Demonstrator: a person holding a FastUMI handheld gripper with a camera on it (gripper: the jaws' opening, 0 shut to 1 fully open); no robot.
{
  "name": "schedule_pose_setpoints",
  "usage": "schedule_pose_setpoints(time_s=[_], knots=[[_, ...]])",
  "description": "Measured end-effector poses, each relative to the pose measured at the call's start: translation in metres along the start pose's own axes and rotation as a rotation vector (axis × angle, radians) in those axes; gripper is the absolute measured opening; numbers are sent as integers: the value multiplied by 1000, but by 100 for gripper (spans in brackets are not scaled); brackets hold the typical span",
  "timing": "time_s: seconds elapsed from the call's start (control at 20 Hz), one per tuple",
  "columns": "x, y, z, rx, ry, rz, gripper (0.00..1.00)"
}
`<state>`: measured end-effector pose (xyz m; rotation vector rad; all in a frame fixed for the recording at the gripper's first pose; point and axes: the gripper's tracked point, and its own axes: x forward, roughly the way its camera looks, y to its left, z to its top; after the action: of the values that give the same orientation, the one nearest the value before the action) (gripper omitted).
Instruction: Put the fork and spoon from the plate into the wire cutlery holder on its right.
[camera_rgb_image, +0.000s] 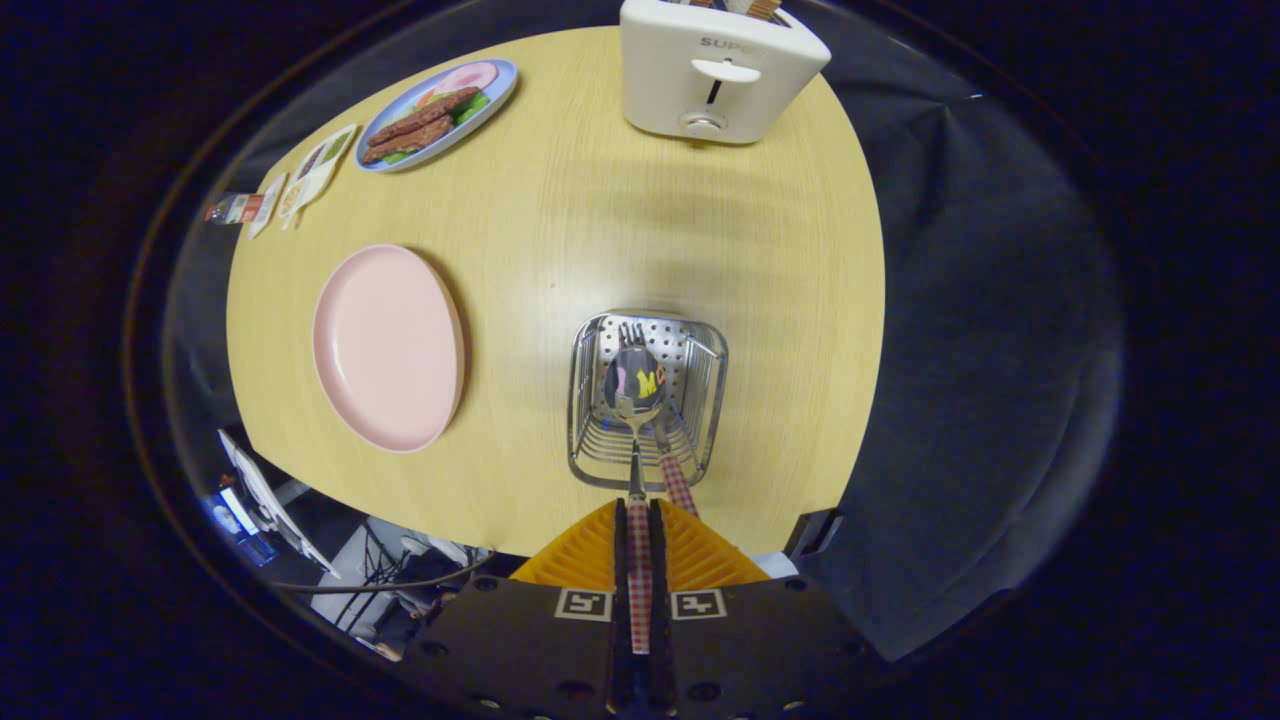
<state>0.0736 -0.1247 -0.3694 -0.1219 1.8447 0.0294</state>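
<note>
Shiny wire-metal holder (648, 400) w/ glossy spoon (634, 385) (mirror-like); matt pink plate (388, 346); smooth wood-grain table (600, 230).

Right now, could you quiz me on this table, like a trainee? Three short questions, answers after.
1. True or false: the pink plate has cutlery on it.
2. What is the gripper holding over the wire cutlery holder?
A. a knife
B. the spoon
C. a cup
3. Fill in: beyond the holder, at the wooden table's far edge, stands a white ____.

Key
1. False. The plate is bare; the fork already stands in the holder.
2. B. Both fingers press on the spoon's checked handle, its bowl inside the holder.
3. Toaster.
</note>
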Motion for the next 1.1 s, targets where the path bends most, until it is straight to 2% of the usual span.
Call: schedule_pose_setpoints(time_s=[0.4,0.45,0.65,0.9,1.05,1.1], knots=[[-11,7,16,-5,-125,22,13],[-15,9,18,-5,-147,20,21],[-33,30,20,1,-257,63,29],[-57,73,14,-4,-373,134,50],[-73,93,7,11,-429,158,66],[-78,96,7,17,-458,147,68]])
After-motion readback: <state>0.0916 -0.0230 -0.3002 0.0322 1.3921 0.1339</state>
